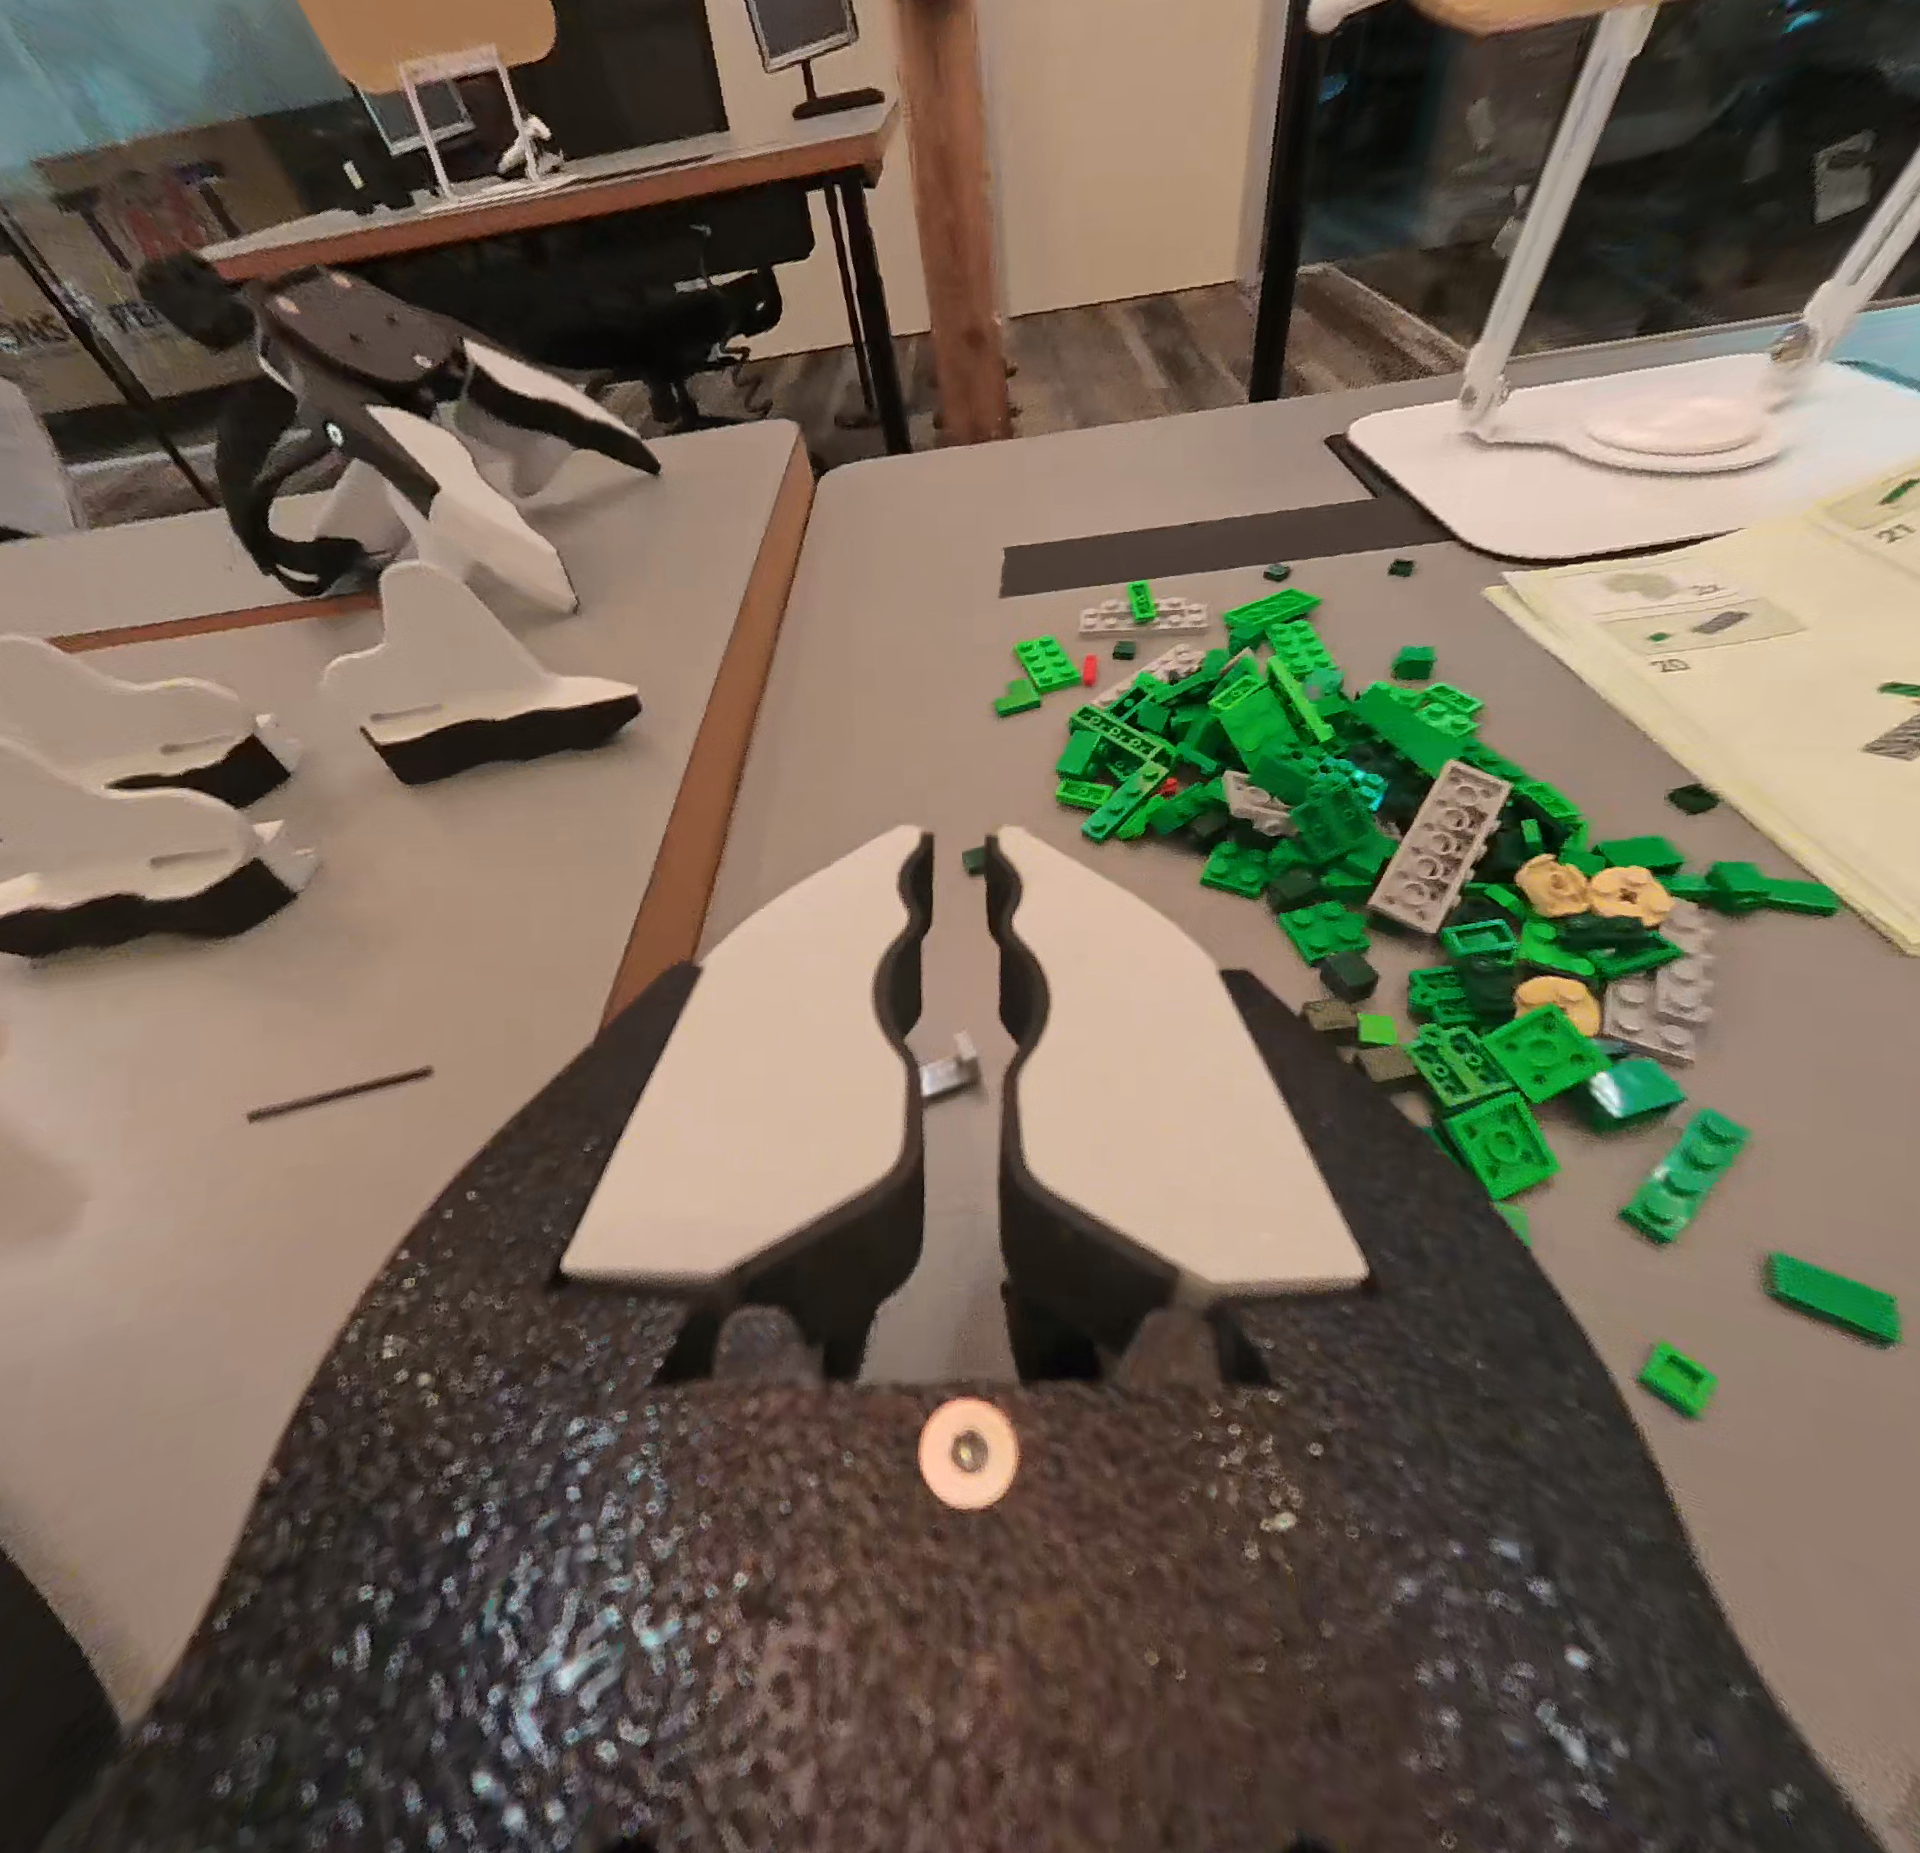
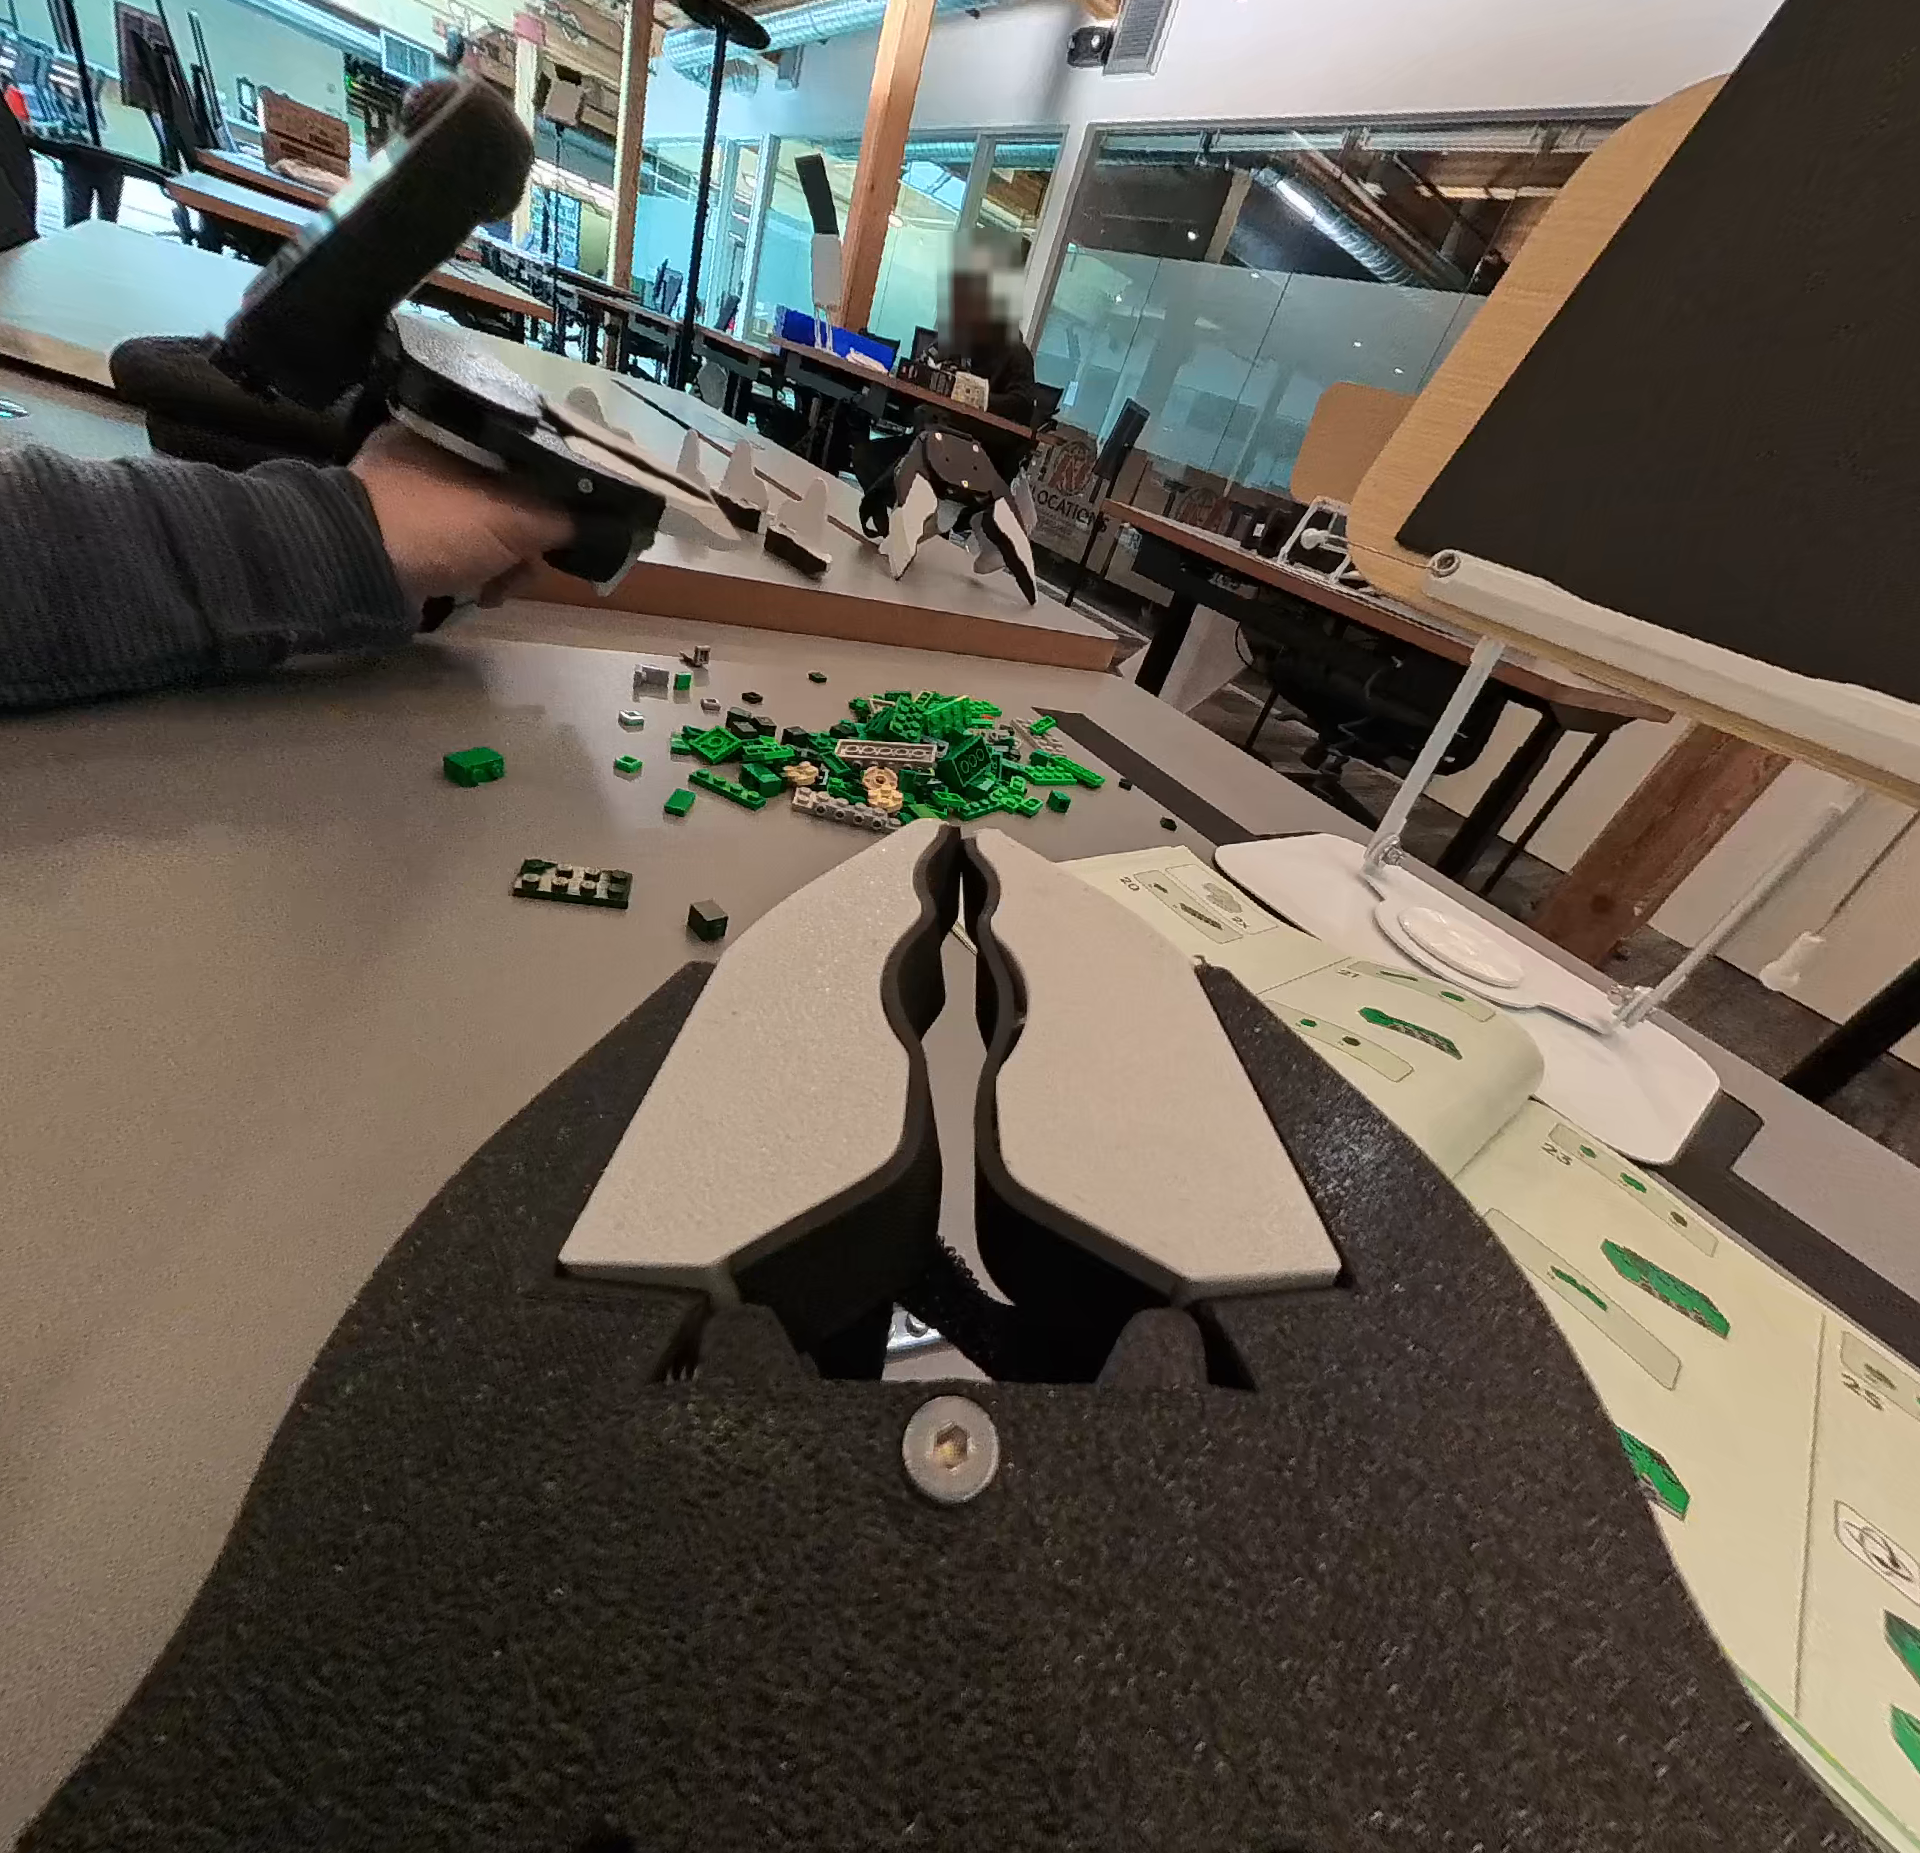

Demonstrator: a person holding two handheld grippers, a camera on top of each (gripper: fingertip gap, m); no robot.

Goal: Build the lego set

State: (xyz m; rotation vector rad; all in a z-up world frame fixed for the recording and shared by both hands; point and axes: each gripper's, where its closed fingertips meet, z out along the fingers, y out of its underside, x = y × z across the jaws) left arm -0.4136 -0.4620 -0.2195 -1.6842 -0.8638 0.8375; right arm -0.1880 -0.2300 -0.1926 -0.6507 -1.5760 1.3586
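Observation:
A loose pile of green, grey and tan lego pieces lies on the grey table, ahead and to the right of my left gripper. That gripper hovers above the table, its fingers almost together, holding nothing. A small grey piece lies on the table below it. My right gripper is shut and empty, low over the table at the edge of the open instruction booklet. The pile lies beyond it. The left gripper shows there in a person's hand.
A dark green plate, a dark cube and a green brick lie apart from the pile. A white lamp base stands at the right. On the neighbouring table are a spare gripper and loose finger parts. Some 35 centimeters of space lies between my two pairs of fingers. My right gripper's tips are some 12 centimeters from the dark cube.

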